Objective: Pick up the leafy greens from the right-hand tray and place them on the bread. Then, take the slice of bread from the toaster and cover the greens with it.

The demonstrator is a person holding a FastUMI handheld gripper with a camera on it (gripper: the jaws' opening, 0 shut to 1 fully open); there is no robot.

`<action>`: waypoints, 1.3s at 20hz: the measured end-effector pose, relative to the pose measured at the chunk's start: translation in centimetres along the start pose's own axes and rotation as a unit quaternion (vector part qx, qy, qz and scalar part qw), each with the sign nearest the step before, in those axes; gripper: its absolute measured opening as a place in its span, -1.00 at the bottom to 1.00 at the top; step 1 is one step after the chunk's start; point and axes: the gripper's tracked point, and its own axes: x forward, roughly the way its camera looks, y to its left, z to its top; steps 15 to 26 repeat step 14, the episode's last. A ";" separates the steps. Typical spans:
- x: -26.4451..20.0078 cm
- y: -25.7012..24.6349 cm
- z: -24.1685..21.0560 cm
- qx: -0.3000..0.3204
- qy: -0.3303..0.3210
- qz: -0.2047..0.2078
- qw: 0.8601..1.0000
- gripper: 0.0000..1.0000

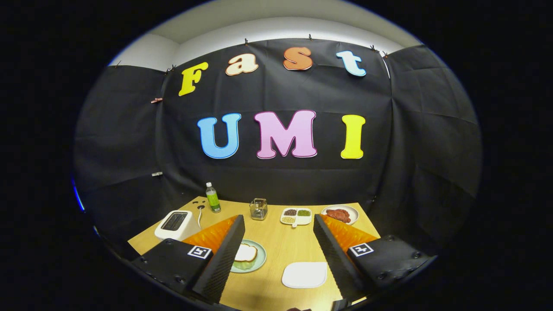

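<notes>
A white toaster (174, 224) sits at the left edge of the wooden tabletop (283, 246), its dark slot facing up; whether bread is inside cannot be told. A cord runs from it toward the back. Just behind and right of the toaster stands a clear bottle (212, 198) of green drink, upright near the black cloth wall.

Nearer, a pale green plate (258, 261) carries a slice of bread (246, 252), and the left finger's inner edge covers part of both. The claw (279, 225) is spread wide and holds nothing, with bare tabletop between its two fingers.

Beyond the gap, a small wire-and-glass holder (258, 209) stands upright toward the back. To its right lies a white divided dish (296, 216) with dark, green and pale fillings in separate compartments. Close between the fingers, nearer the right one, a white rectangular tray (304, 274) lies flat; no greens can be made out on it.

At the back right, a round white plate (353, 211) holds reddish-brown food (338, 214), just beyond the right fingertip.
</notes>
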 end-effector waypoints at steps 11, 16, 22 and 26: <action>-1.2 -0.1 2.4 -0.078 -0.038 0.033 0.996 0.97; -1.5 1.4 3.2 -0.082 -0.049 0.072 0.993 0.96; -1.5 1.4 3.2 -0.082 -0.049 0.072 0.993 0.96; -1.5 1.4 3.2 -0.082 -0.049 0.072 0.993 0.96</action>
